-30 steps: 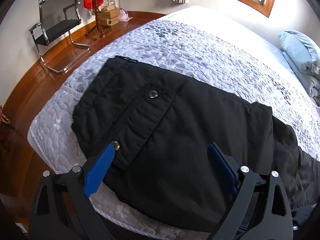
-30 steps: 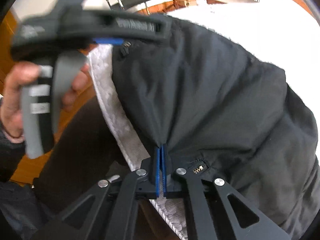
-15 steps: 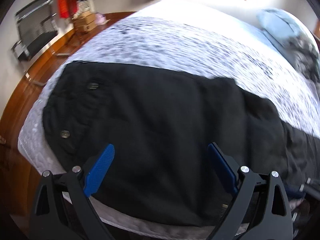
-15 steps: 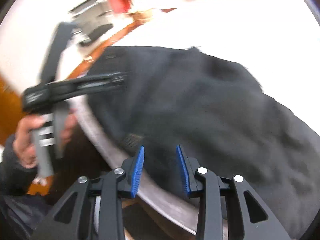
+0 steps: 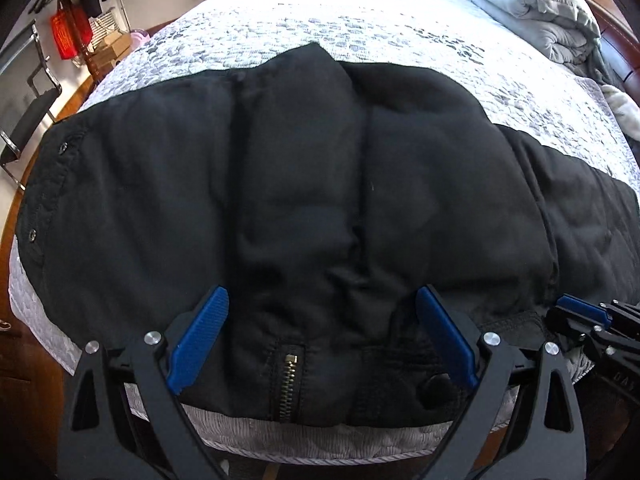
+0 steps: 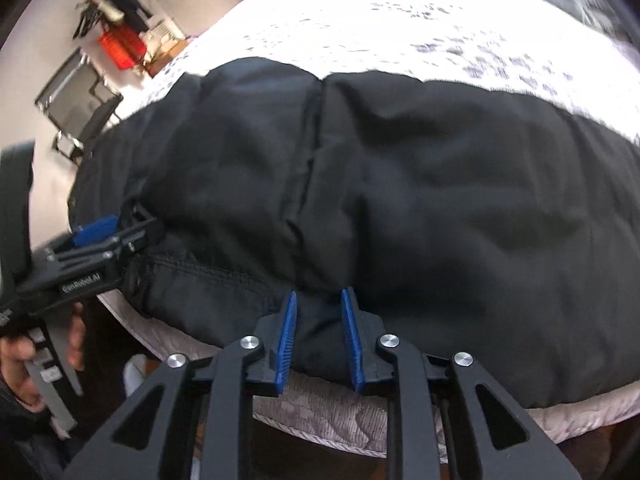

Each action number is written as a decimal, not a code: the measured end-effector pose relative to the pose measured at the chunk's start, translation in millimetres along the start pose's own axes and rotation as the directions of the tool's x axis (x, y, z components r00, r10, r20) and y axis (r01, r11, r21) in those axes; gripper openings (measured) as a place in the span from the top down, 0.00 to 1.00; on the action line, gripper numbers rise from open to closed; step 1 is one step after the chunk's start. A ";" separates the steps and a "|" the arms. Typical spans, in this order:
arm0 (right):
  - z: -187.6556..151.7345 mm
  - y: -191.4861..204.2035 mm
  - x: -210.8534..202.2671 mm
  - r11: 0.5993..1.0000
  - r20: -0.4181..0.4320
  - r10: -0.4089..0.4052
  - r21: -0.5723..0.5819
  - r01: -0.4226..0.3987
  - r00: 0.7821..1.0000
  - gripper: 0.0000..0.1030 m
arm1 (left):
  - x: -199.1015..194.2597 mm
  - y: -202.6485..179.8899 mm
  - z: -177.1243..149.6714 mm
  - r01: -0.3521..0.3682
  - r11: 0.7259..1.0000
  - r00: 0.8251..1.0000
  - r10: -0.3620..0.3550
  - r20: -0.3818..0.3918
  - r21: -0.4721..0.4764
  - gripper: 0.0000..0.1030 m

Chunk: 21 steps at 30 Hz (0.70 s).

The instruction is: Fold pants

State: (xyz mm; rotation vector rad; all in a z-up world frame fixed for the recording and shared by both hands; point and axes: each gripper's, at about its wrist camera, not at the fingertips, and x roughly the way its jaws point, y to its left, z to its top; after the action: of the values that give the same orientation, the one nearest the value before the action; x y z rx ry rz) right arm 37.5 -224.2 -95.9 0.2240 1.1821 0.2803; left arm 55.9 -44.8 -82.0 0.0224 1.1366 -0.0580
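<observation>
Black fabric pants (image 5: 304,184) lie spread on the grey quilted bed cover (image 5: 360,28), waistband and brass zipper (image 5: 289,380) at the lower edge of the left-wrist frame; the long axis runs left to right across it, legs apparently toward the right. Left gripper (image 5: 320,344): jaws wide apart over the waistband, holding nothing. Right gripper (image 6: 319,340): jaws narrowing, with the cloth edge between them, not visibly pinched. Risks: a shallow bite catches one layer only, so the fold drags unevenly; the hem could slide off the near bed edge.
</observation>
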 end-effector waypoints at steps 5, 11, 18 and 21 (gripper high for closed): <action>-10.1 -41.2 -46.1 0.993 0.124 0.021 0.116 -0.036 0.992 0.70 | -10.3 0.9 1.7 -0.006 0.999 1.000 0.007 0.001 -0.035 0.09; -64.0 -170.4 -114.0 0.883 0.233 -0.101 0.470 -0.021 0.967 0.60 | -18.9 -22.1 -5.7 -0.018 1.000 0.999 0.017 0.029 0.026 0.09; -107.7 -252.1 -144.2 0.781 0.197 -0.205 0.623 0.039 0.959 0.60 | -18.5 -83.0 -2.2 0.003 0.995 1.000 -0.006 0.028 0.101 0.09; -108.3 -260.0 -136.2 0.766 0.141 -0.230 0.636 0.090 0.963 0.59 | -13.6 -121.4 3.5 0.026 0.991 0.999 -0.031 0.034 0.131 0.09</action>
State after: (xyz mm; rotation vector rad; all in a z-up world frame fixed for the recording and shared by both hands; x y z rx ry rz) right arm -85.7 -511.7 -98.4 0.7183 1.0394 -0.3045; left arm 46.4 -165.8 -66.8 0.1215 1.0961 -0.1576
